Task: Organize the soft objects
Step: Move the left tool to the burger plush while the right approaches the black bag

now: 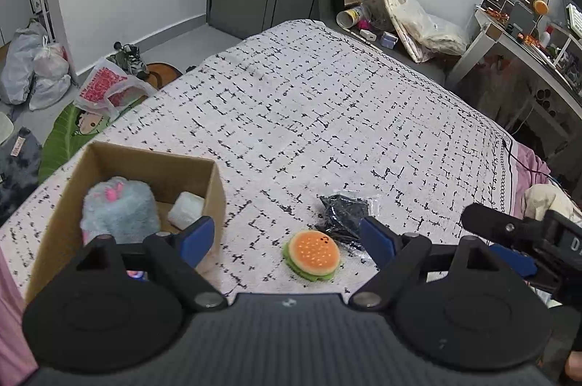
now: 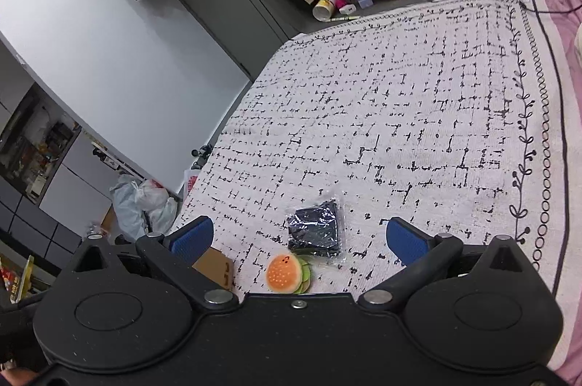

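2 tools, left (image 1: 287, 238) and right (image 2: 300, 237), jaws apart and empty, face burger (image 1: 312, 255) and pouch (image 1: 343, 217) beside box (image 1: 216, 189), likely for boxing.

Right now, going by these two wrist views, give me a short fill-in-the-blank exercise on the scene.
1. The fluffy blue plush sits inside the cardboard ____.
2. The burger toy has an ____ top bun.
3. The black packet lies on the patterned ____.
4. Both the left gripper and right gripper are ____.

Missing words: box; orange; blanket; open
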